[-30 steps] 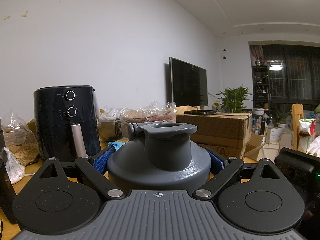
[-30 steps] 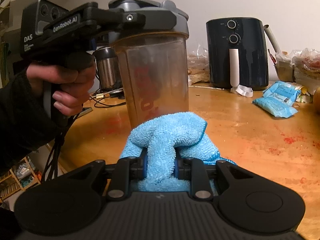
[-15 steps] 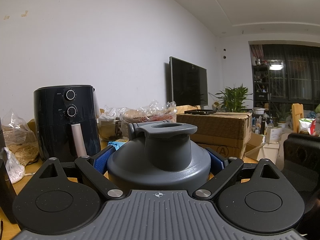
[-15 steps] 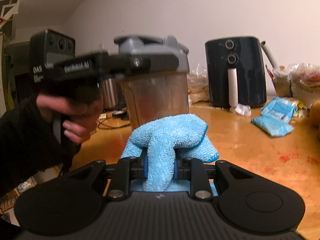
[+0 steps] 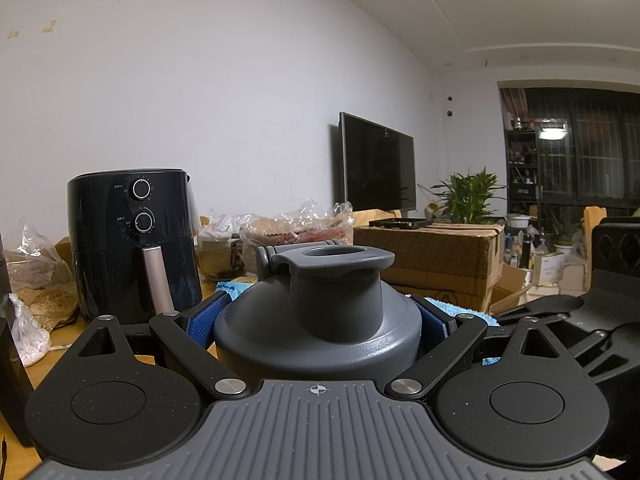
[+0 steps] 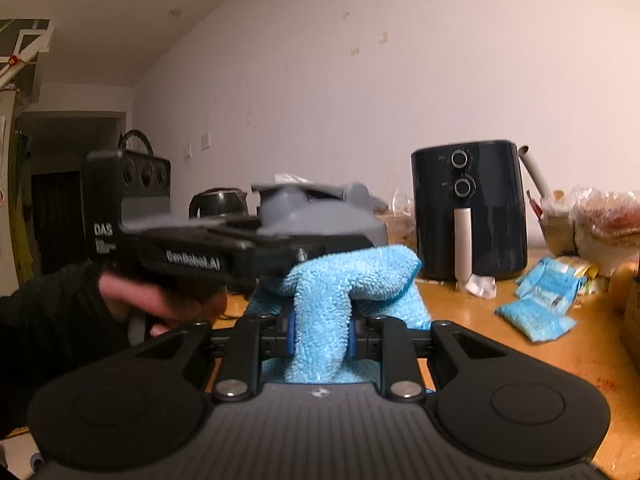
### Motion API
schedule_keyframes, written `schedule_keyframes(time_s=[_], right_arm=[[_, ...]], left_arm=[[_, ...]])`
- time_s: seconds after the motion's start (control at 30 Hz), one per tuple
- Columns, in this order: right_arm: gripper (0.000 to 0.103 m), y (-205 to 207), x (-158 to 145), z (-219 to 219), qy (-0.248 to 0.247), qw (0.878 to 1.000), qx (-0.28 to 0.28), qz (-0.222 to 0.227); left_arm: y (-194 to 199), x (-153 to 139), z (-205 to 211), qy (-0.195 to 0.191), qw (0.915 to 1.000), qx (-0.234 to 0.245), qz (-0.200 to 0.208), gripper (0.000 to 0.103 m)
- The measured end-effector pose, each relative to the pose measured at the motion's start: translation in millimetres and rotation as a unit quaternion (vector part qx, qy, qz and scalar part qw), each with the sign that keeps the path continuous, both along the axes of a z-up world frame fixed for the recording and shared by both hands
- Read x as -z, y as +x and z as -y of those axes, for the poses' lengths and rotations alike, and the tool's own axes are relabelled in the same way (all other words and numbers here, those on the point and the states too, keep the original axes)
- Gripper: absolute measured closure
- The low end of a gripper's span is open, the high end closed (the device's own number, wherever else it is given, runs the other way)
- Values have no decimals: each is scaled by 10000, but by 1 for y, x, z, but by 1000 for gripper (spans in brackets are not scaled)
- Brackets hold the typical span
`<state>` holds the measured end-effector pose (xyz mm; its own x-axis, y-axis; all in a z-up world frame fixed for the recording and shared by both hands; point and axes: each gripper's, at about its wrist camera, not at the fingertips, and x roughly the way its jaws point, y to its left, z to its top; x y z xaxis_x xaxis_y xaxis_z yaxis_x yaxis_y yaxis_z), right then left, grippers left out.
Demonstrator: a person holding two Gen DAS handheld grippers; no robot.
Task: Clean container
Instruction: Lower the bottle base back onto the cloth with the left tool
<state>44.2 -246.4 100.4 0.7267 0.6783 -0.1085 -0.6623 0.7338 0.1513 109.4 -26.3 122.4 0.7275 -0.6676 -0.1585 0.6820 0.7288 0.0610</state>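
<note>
**Shaker held at the lid, cloth at its side**

Wooden tabletop (image 6: 500, 344), stained red in places, lay under the work. Gray lid (image 5: 320, 320) of the container sat squarely between the left gripper's (image 5: 318, 320) 2 blue pads, pinched from both sides. Just beside it, the right gripper (image 6: 320, 334) was clamped on a folded blue cloth (image 6: 340, 280), whose bunched top reached the lid's lower edge. A bare hand (image 6: 160, 300) gripped the left tool's handle. Behind stood a black air fryer (image 6: 468, 208); blue packets (image 6: 540, 304) lay near it.
</note>
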Motion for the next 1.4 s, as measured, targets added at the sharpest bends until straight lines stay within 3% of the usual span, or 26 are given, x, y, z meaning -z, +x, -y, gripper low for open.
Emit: schedule_keyframes(time_s=[0.93,1.4], right_arm=[[84,2,4,2,44,10000,10,-12],[85,0,4,3,5,9999,152,26]], left_arm=[[-2,1,2,7,10000,-71,22,8],[-6,0,5,-30,9988,-479,55,8]])
